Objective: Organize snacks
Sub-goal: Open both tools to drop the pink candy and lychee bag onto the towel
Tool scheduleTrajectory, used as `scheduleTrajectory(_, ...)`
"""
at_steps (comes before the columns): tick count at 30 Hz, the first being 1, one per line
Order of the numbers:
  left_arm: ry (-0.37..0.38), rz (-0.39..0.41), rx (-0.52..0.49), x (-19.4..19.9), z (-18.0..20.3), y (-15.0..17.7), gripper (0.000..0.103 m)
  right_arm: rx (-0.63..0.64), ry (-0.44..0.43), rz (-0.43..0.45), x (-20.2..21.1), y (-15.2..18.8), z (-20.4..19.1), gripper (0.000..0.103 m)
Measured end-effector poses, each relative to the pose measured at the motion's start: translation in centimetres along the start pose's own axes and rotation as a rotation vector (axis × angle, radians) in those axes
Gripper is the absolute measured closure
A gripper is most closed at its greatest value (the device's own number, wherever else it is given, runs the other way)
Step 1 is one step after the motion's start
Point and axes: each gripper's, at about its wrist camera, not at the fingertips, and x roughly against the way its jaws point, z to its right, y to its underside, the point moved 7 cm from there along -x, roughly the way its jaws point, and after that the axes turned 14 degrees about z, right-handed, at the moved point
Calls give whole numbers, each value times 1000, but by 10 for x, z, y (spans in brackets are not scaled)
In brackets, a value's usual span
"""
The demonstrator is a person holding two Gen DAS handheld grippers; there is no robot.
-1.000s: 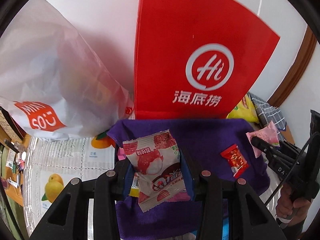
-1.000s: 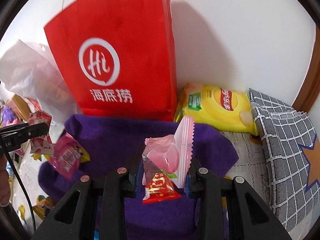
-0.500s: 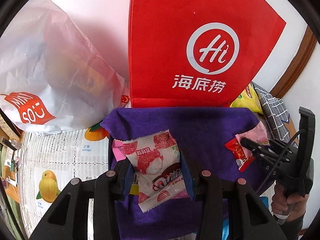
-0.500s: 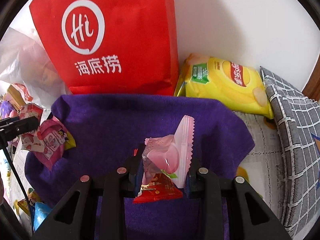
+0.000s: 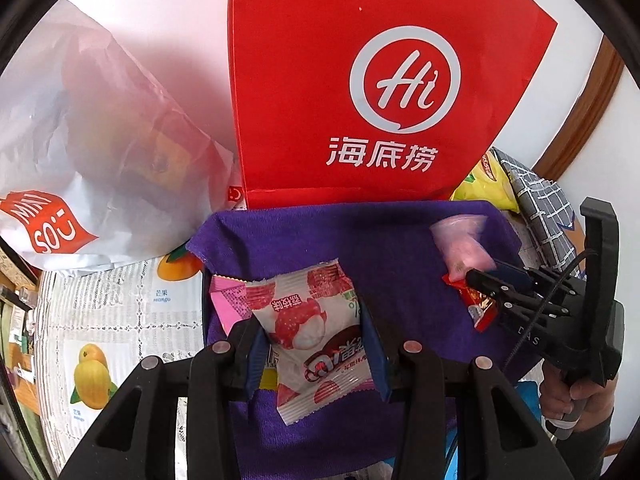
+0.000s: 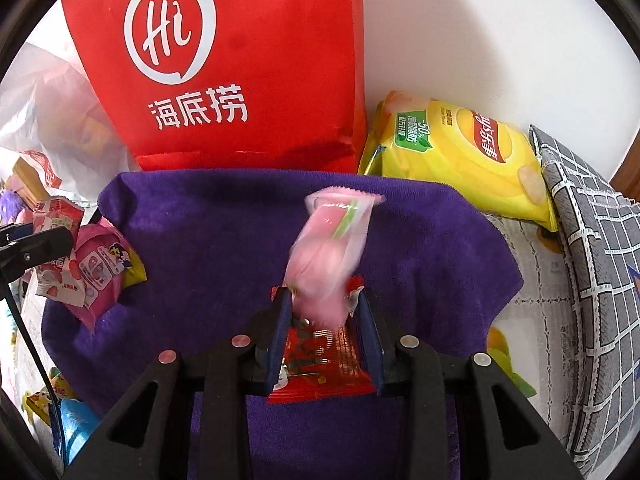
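Your left gripper [image 5: 316,348] points steeply down over the purple cloth [image 5: 360,240], its blue pads clamped on the white lychee snack packet [image 5: 316,332], which stands tilted between them with a pink packet [image 5: 226,300] behind it. Your right gripper [image 6: 322,320] also tips downward over the cloth, jaws a little apart with the red snack packet [image 6: 320,364] lying between the pads (whether they press it I cannot tell); the pale pink packet [image 6: 328,256] is blurred just ahead of the fingertips, out over the cloth. Only the left view shows your right hand [image 5: 576,396] wrapped around its handle. Only the right view shows the whole yellow chip bag [image 6: 460,156] beside the red paper bag [image 6: 240,60].
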Motion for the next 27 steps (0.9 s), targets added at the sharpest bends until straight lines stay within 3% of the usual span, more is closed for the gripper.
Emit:
scheduleTrajectory(7,0,-16,2,-2,1,2,62,10,-1,6,4,-3,-3,68)
scheduleTrajectory(11,3,-23,-5,-3,3,4,61,9,-10,38,16,-10,-5,56)
scheduleTrajectory(16,22,-21,-13,2,9,3,60,15,-7,64,27,-20,-9,51)
scheduleTrajectory(21,32,5,-36,12,18,-1,45,-35,-7,88,42,-26,-10,47)
scheduleTrajectory(27,52,52,-71,33,32,-10,38,-32,30,92,69,-22,-8,46)
